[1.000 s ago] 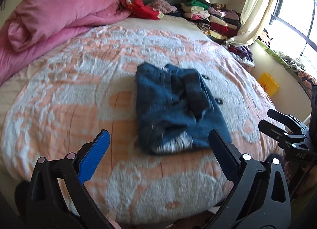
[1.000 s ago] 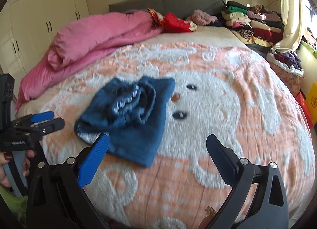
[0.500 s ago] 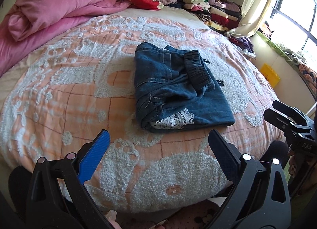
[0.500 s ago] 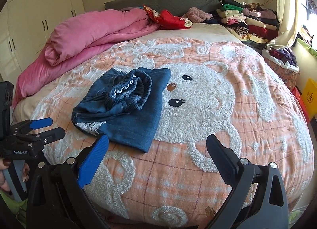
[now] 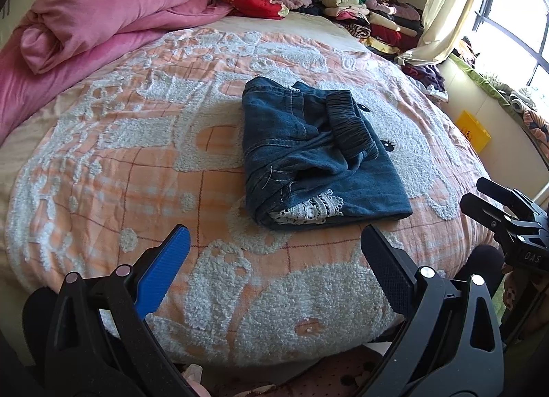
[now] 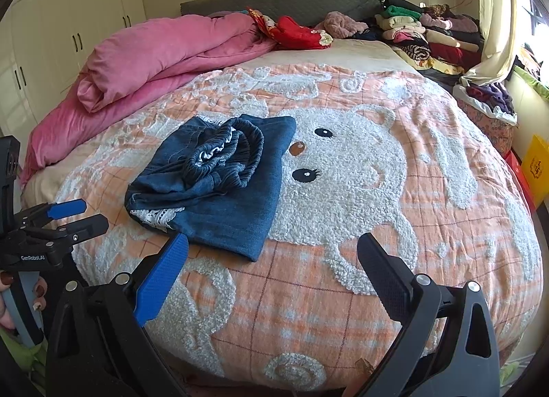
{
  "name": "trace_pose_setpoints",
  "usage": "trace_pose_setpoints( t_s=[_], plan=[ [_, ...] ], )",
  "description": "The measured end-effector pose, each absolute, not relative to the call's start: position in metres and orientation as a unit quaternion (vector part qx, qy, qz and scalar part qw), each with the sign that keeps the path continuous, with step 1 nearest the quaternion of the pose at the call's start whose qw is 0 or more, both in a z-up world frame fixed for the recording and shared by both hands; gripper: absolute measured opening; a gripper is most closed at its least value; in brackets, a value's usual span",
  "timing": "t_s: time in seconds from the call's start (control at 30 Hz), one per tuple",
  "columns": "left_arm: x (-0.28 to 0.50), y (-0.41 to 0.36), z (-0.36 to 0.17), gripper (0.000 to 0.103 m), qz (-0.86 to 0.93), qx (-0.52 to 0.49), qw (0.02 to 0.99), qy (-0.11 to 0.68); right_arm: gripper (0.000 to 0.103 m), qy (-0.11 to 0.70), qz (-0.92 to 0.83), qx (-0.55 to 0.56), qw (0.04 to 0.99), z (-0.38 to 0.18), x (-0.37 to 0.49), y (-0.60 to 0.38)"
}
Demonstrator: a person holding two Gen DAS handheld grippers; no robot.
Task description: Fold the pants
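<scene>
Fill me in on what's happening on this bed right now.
A person is folding pants with a handheld gripper in each hand. The denim pants lie folded in a bundle on the orange and white bedspread, with white lace trim showing at the near edge. The left gripper and right gripper are both open, off the fabric, holding nothing.

pants on bedspread (mid-bed), duvet behind

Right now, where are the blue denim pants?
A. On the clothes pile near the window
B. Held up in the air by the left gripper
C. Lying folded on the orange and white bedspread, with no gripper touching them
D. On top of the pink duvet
C: the pants lie folded on the bedspread, and both the left gripper and the right gripper are open and apart from them.
</scene>
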State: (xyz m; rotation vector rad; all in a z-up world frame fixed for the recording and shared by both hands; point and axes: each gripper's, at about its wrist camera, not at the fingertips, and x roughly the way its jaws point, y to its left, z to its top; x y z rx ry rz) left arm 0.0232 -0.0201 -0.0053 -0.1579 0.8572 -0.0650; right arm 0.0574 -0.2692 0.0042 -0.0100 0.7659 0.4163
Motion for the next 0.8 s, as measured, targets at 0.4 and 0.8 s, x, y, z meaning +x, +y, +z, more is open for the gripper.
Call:
trace_pose_setpoints(
  t_s=[0.4,0.8],
  plan=[
    [0.0228,-0.0171,-0.0043,0.093,-0.026,-0.076,0.905,0.417,0.098,0.369,0.196,-0.006,0.909,0.0055,0.0564,-0.2736],
    [0.0201,-0.0167,-0.0041,0.093,-0.031,-0.080,0.904,0.418,0.098,0.370,0.193,-0.008,0.909,0.0059,0.0558,-0.2733]
  ],
)
